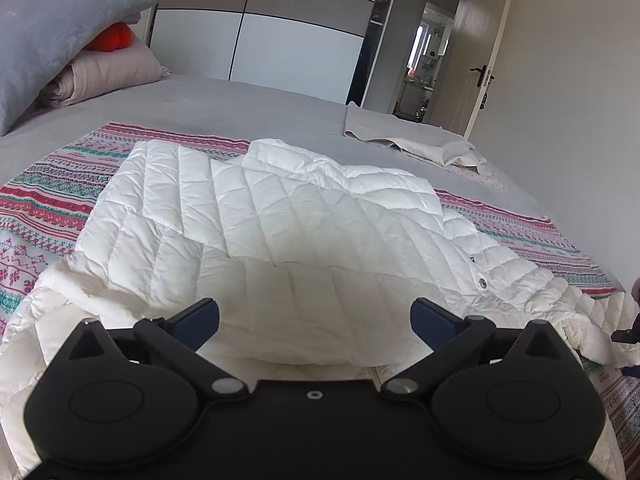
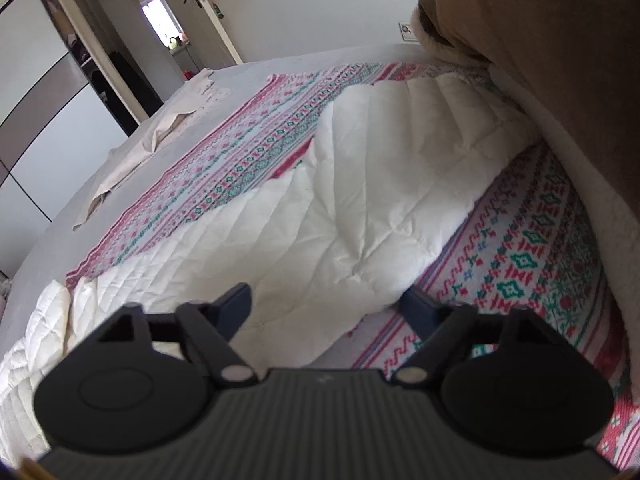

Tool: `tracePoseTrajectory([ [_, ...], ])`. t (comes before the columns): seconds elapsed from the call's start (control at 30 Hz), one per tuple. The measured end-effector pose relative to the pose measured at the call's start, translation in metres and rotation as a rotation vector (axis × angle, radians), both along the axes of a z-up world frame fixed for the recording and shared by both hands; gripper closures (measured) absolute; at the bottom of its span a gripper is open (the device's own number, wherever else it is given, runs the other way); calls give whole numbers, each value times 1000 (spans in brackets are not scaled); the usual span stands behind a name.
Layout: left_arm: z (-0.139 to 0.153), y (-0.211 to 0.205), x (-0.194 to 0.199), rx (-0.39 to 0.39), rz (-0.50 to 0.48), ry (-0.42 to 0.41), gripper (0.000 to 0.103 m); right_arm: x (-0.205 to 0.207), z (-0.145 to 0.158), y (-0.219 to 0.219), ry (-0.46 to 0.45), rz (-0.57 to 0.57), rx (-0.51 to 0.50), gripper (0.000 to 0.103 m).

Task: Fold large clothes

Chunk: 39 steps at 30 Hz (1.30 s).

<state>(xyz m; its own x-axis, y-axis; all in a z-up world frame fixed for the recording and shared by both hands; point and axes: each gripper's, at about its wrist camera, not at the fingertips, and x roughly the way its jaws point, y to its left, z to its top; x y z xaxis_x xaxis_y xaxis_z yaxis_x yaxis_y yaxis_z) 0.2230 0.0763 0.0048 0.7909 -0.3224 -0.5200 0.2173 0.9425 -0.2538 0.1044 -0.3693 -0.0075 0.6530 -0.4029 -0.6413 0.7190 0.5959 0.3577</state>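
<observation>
A white quilted jacket [image 1: 280, 216] lies spread on a patterned red, green and white blanket [image 1: 48, 200] on the bed, with a sleeve folded across its body. My left gripper [image 1: 315, 320] is open and empty, just above the jacket's near edge. The jacket also shows in the right wrist view [image 2: 360, 184], lying over the same blanket [image 2: 528, 256]. My right gripper [image 2: 326, 308] is open and empty, with the jacket's near edge between its fingers. The tip of the right gripper [image 1: 630, 330] shows at the far right of the left wrist view.
A grey bedsheet [image 1: 240, 108] covers the bed. A beige cloth [image 1: 420, 140] lies at the far corner. Grey and beige pillows [image 1: 60, 40] with an orange object are stacked at the far left. A wardrobe [image 1: 288, 40] and an open door stand behind. A brown sleeve [image 2: 560, 40] fills the upper right.
</observation>
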Motion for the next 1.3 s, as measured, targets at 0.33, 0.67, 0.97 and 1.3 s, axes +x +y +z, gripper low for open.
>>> tracePoseTrajectory([
  [0.33,-1,-4,-2,34,-11,3,0,9,26,15,-38,89,-196,96],
  [0.67,4,3,-3,-9,20,16,0,24,82,97,-208,353,-429,97],
  [0.97,7,7,-5,-20,28,14,0,66,60,207,-183,830,-434,97],
  [1.3,14,13,-9,-1,40,-12,0,90,-2,218,46,953,-163,84],
])
